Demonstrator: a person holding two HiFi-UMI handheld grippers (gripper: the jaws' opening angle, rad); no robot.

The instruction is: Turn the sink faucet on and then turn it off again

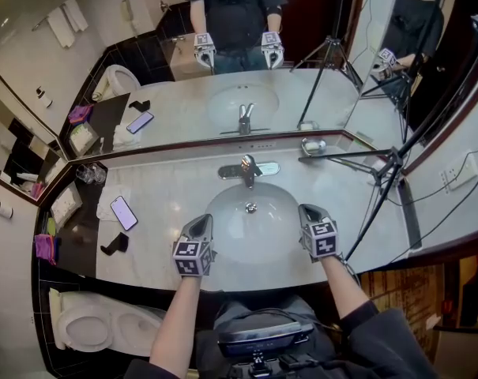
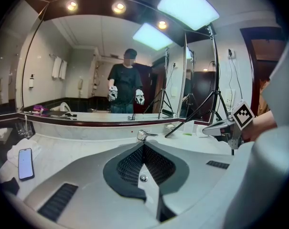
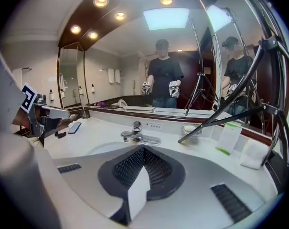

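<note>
1. While hanging over the near left rim of the sink (image 1: 258, 235), shows the left gripper (image 1: 201, 224) with jaws pressed together and nothing pinched; shows that gripper (image 2: 143, 147) in the left gripper view with pads meeting along one seam
2. Places the right gripper (image 1: 308, 212) over the near right rim, jaws likewise closed tight on nothing; shows this gripper (image 3: 143, 152) as a shut wedge in the right gripper view
3. Puts the faucet (image 1: 247, 169) at the far side of the basin, against the base of the mirror (image 1: 183, 101), chrome on an oblong plate, well apart from both grippers and touched by neither
4. Lines the faucet (image 2: 143, 135) up just beyond the closed tips in the left gripper view; puts the faucet (image 3: 134, 135) a little left of the tips in the right gripper view
5. Leaves a drain (image 1: 251, 208) in the middle of the bowl, between the grippers and the faucet
6. Lays a phone (image 1: 124, 212) screen-up on a white cloth (image 1: 104, 202) on the counter (image 1: 175, 184), left of the sink, with a small black object (image 1: 114, 245) near it toward the front edge
7. Sets a black tripod (image 1: 385, 164) over the right end of the counter, one leg reaching level toward a soap dish (image 1: 312, 145) by the mirror
</note>
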